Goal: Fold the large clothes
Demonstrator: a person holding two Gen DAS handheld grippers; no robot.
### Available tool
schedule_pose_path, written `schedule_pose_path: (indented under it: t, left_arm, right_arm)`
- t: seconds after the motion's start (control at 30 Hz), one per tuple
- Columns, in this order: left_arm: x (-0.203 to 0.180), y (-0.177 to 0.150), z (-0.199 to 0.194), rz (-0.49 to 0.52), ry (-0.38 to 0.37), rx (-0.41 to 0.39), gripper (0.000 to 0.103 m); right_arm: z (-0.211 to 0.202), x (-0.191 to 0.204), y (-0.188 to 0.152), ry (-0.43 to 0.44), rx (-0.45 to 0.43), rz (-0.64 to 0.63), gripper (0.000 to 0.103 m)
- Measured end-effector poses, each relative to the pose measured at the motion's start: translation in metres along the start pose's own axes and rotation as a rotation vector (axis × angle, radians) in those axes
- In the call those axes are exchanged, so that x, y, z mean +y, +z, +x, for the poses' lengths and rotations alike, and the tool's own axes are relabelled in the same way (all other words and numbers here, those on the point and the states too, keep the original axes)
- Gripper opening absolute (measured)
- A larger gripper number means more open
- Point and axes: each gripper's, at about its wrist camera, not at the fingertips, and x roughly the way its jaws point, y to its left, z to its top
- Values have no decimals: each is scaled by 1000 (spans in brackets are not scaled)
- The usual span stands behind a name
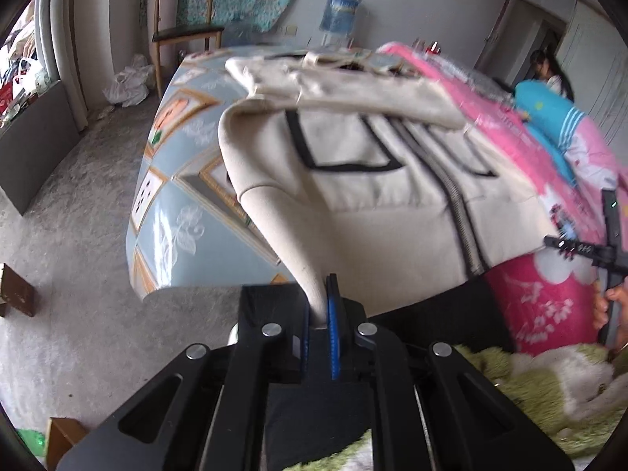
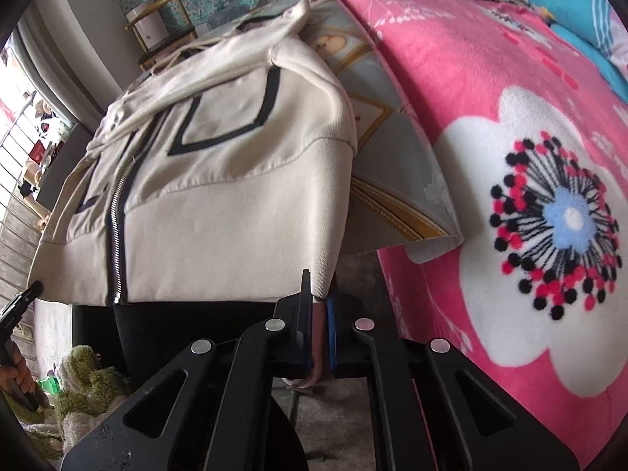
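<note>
Both grippers pinch jacket (image 1: 392, 204) hem | left gripper (image 1: 320, 314) | right gripper (image 2: 318, 314) | flower blanket (image 2: 549, 216) right view only

Bare concrete floor (image 1: 78, 204) lies open at nine o'clock; wooden chair (image 1: 184, 31) at eleven and, seemingly, a blue pillow (image 1: 549, 117) at two crowd the bed.

Two wrist fisheyes, each looking down along its fingers, close over the hem; shared: cream jacket (image 1: 373, 204) (image 2: 219, 180).
</note>
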Motion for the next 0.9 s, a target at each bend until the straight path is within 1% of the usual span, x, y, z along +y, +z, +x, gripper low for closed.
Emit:
schedule_pose_path:
  t: [0.07, 0.17, 0.33, 0.47, 0.63, 0.77, 0.9]
  left_arm:
    - [0, 7, -6, -10, -25, -22, 6]
    - [2, 21, -10, -40, -58, -45, 6]
    - [12, 52, -5, -99, -97, -75, 6]
    - [25, 78, 1, -162, -126, -100, 6]
    - [41, 116, 13, -194, -125, -137, 6]
    - [53, 145, 36, -210, -105, -117, 6]
    - [75, 172, 67, -290, -115, -61, 6]
  right_arm:
    - [-10, 6, 3, -12, -28, -11, 5]
    - [-23, 14, 13, 3, -78, -10, 5]
    - [-37, 26, 40, 25, -153, -10, 5]
    - [-35, 37, 72, 34, -212, -27, 5]
    - [-24, 45, 112, 47, -258, -39, 5]
    - [-6, 46, 148, 52, -282, -44, 5]
    - [24, 47, 180, 27, -277, -54, 5]
